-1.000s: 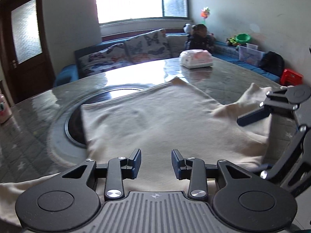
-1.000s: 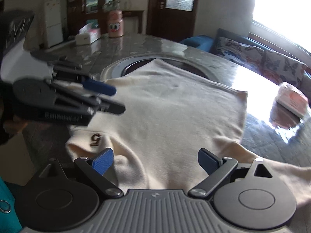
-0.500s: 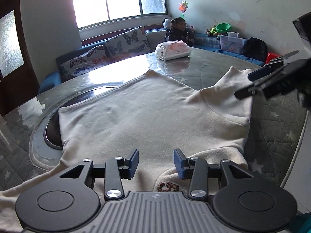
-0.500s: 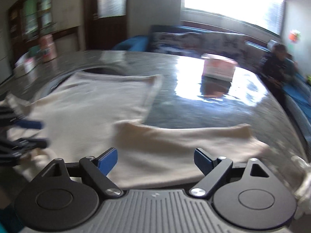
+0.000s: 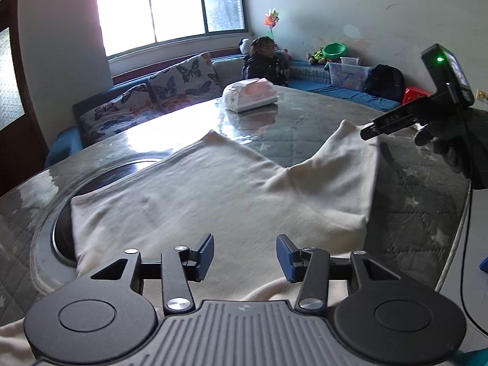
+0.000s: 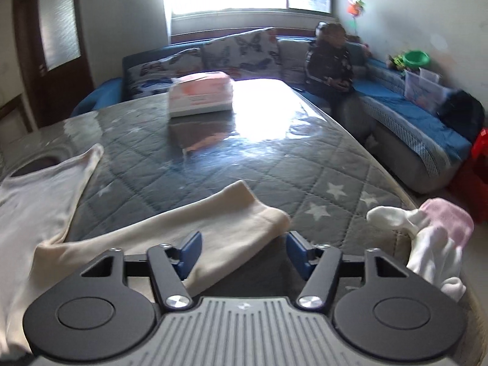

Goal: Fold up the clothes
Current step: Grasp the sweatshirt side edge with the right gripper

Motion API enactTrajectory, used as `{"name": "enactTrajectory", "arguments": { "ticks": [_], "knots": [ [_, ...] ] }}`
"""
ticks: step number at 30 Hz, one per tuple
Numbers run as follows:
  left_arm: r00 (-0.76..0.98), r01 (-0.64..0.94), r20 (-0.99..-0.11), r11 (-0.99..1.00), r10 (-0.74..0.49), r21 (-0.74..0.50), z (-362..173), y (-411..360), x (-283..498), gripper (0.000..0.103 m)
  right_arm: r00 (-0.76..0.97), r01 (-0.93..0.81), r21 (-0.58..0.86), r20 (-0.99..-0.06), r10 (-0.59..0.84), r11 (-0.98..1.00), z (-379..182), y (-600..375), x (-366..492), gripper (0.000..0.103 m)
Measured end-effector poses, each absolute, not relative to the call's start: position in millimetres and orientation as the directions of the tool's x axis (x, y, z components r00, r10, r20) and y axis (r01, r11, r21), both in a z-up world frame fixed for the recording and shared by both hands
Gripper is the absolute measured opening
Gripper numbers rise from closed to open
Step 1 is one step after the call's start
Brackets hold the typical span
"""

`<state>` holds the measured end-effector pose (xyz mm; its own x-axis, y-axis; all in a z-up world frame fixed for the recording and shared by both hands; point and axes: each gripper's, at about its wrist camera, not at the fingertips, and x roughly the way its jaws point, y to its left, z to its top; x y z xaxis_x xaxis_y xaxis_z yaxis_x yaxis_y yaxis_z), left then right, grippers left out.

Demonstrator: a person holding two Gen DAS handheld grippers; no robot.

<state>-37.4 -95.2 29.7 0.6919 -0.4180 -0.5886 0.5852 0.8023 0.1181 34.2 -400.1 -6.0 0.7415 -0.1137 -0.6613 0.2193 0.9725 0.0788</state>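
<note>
Right wrist: closing right tongs (image 6: 244, 253) straddle cream sleeve (image 6: 213, 228), seemingly ungripped, left tongs (image 5: 244, 256) opening

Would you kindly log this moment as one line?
task: fold clothes | cream top flat on table | left gripper opening, empty | right gripper closing over sleeve cuff, not yet gripped

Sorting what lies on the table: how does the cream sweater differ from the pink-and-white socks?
The cream sweater is large and spread flat across the table; the pink-and-white socks are a small crumpled bunch at its edge. The sweater is one plain colour, the socks two. The sweater's sleeve lies between the closing right gripper's jaws; the socks lie beside it, untouched. Both are soft clothing.
</note>
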Motion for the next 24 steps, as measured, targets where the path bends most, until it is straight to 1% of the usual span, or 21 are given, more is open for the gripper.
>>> {"name": "enactTrajectory", "arguments": {
  "ticks": [5,6,7,9,10,13,17,19,22,23,24],
  "knots": [
    [0.683,0.594,-0.596,0.796,-0.422,0.118,27.5,-102.8,-34.5,0.051,0.74,0.248,0.11,-0.662,-0.115,0.963,-11.6,-405.6,40.1,0.046],
    [0.682,0.595,-0.597,0.795,-0.422,0.118,27.0,-104.2,-34.0,0.051,0.742,0.255,0.111,-0.66,-0.121,0.96,-12.4,-405.0,40.3,0.043],
    [0.68,0.596,-0.599,0.794,-0.423,0.117,26.5,-105.5,-33.6,0.051,0.743,0.263,0.111,-0.657,-0.127,0.958,-13.1,-404.5,40.1,0.038],
    [0.677,0.598,-0.602,0.793,-0.423,0.116,25.7,-107.9,-32.6,0.052,0.748,0.275,0.119,-0.65,-0.134,0.954,-14.0,-404.2,39.8,0.032],
    [0.676,0.599,-0.603,0.793,-0.423,0.115,25.5,-108.9,-32.1,0.053,0.751,0.28,0.128,-0.646,-0.133,0.951,-14.2,-404.6,39.7,0.025],
    [0.674,0.6,-0.604,0.792,-0.426,0.112,25.4,-111.5,-30.3,0.053,0.755,0.292,0.137,-0.64,-0.14,0.947,-15.1,-406.1,39.9,0.014],
    [0.67,0.599,-0.61,0.793,-0.423,0.108,24.3,-113.8,-27.2,0.054,0.755,0.304,0.139,-0.638,-0.149,0.942,-15.2,-407.1,39.5,0.012],
    [0.666,0.599,-0.615,0.794,-0.422,0.104,23.1,-114.8,-25.7,0.054,0.754,0.314,0.143,-0.638,-0.155,0.939,-15.0,-408.5,40.0,0.017],
    [0.661,0.6,-0.62,0.793,-0.422,0.101,21.9,-116.7,-24.3,0.055,0.757,0.316,0.149,-0.635,-0.154,0.937,-16.1,-409.8,41.5,0.017],
    [0.661,0.6,-0.622,0.794,-0.42,0.101,21.5,-117.4,-23.6,0.055,0.761,0.31,0.154,-0.631,-0.148,0.938,-16.9,-409.6,42.0,0.017],
    [0.66,0.599,-0.623,0.794,-0.419,0.101,21.1,-118.2,-22.8,0.055,0.767,0.303,0.158,-0.626,-0.142,0.94,-17.5,-409.4,42.1,0.012]
  ]
}}
